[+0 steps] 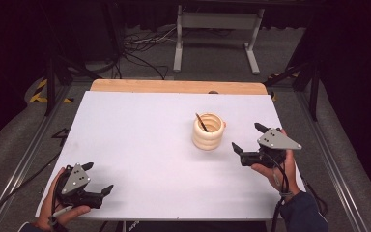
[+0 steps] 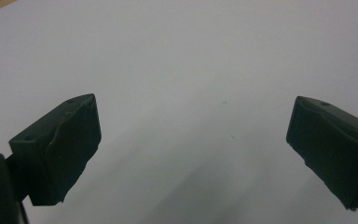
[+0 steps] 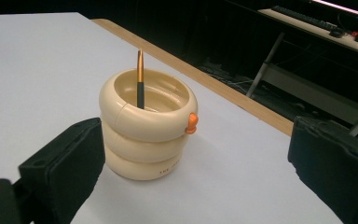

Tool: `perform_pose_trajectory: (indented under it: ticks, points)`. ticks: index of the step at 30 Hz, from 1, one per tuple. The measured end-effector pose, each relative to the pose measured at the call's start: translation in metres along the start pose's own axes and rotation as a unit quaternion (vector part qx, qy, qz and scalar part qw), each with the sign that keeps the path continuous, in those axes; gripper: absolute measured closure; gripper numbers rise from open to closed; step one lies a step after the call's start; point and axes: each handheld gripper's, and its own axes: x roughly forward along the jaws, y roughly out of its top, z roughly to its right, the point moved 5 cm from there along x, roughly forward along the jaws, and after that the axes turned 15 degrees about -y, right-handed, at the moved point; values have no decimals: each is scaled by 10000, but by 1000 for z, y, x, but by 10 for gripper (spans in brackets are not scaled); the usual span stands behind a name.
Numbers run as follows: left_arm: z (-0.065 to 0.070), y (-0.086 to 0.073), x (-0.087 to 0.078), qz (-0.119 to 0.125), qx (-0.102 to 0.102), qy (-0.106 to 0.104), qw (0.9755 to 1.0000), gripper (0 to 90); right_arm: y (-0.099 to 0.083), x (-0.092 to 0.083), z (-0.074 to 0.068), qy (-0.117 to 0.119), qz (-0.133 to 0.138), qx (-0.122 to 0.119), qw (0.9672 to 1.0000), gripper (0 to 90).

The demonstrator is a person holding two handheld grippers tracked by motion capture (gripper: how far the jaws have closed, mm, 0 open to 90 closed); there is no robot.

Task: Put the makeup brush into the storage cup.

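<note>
Item: cream ringed holder point(image 1: 207, 131), three stacked rounded rings, small orange knob on its side, standing upright on the white counter point(image 1: 140, 145), right of centre; contents: one pen point(image 3: 140, 80), dark barrel with gold upper part.

Right gripper point(image 1: 246, 138): fingers spread wide, empty, aimed at the holder from just beside it; in the right gripper view the holder sits between the fingers but nearer the left one. Left gripper point(image 1: 97, 179): fingers wide, holding nothing, resting low at the near left corner of the counter, well apart from the holder.

Step in hand, as judged: right gripper reaching for the holder or its pen. Handling advice: centre the target between the fingers before closing; for the pen, come from above and close on the gold part that clears the rim; avoid nudging the holder, which looks light enough to slide.

Orientation: pen's long axis near vertical, leaning on the rim, tapered tip pointing up; holder's axis upright, mouth upward.
</note>
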Motion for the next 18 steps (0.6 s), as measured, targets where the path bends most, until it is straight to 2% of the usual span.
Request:
perform_pose_trajectory:
  ticks: [8, 18]
  points:
    - [0, 0, 0, -8, -7, -4, 10000, 40, -7, -7, -2, 26, -54, -166, 9998, 43]
    - [0, 0, 0, -5, -4, -6, 10000, 40, -16, -18, 0, 47, -107, -224, 9997, 44]
